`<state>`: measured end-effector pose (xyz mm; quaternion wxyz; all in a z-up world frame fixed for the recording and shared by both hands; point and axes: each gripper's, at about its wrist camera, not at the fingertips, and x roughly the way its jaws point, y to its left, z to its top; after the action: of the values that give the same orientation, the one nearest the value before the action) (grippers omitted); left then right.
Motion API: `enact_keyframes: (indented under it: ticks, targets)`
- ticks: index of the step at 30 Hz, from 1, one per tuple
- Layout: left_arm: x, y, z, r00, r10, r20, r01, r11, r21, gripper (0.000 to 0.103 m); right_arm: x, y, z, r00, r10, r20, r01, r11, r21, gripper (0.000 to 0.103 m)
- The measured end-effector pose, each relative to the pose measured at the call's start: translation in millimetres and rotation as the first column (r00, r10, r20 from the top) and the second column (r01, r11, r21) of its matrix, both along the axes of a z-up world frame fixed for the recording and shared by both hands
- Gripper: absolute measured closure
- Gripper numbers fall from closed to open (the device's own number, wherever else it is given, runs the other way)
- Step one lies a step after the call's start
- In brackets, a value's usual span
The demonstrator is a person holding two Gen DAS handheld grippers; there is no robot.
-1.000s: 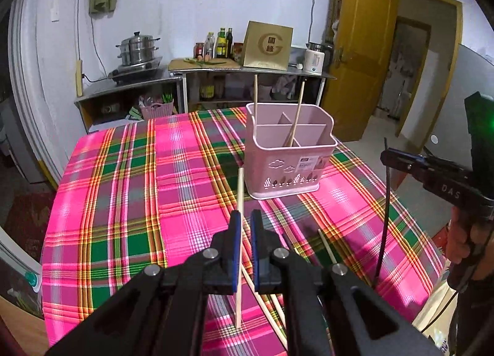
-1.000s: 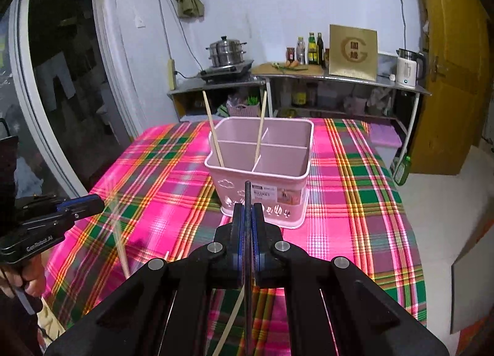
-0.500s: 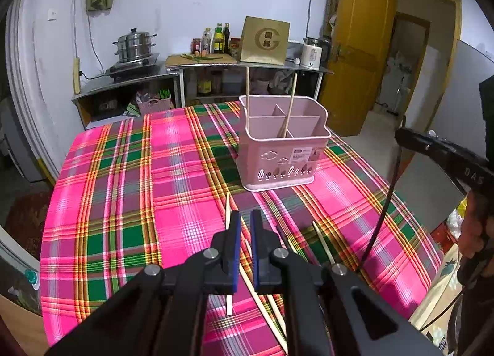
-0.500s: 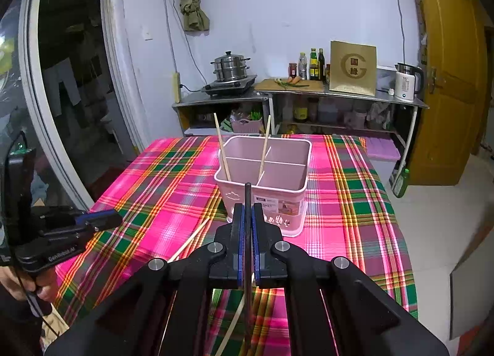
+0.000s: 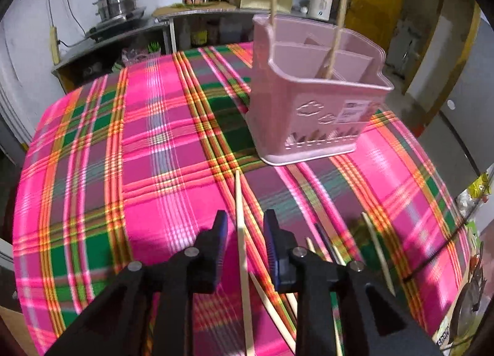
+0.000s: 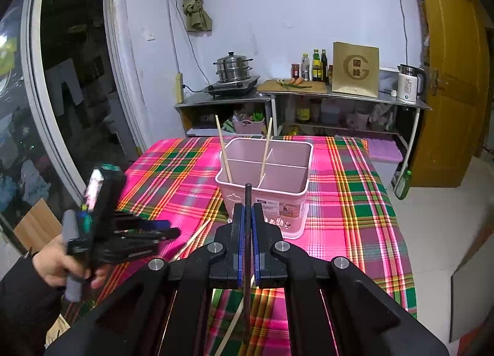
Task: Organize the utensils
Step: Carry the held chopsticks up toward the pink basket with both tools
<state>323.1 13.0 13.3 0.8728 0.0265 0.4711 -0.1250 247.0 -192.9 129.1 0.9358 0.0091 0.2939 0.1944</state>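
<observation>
My left gripper jaws have just been opening around a pale chopstick; my right gripper clamps a dark chopstick, caddy at twelve o'clock.

Pink holder; pale wooden chopsticks; pink, green and yellow plaid cloth; black grippers, blue-edged pads.

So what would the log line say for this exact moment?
left gripper: jaws just opened, wooden chopstick loose between them | right gripper: shut on dark chopstick | pink caddy: two chopsticks inside
</observation>
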Motion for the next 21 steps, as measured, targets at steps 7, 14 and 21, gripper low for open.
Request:
enact_keyframes:
  ticks: [7, 14, 21]
  targets:
    - [36, -3, -31, 0.997, 0.011, -0.073, -0.008, 0.999, 0.037, 0.078, 4, -1, 1, 1.0, 0.008, 0.004, -0.008, 1.0, -0.01, 0.099]
    - [53, -5, -37, 0.994, 0.022, -0.103, -0.016, 0.998, 0.058, 0.078, 8, 2, 2, 1.0, 0.017, 0.008, -0.016, 1.0, -0.021, 0.099]
    - [57, -12, -37, 0.994, 0.018, -0.11, -0.01, 0.997, 0.078, 0.088, 11, 3, 0, 1.0, 0.014, 0.003, -0.014, 1.0, -0.017, 0.099]
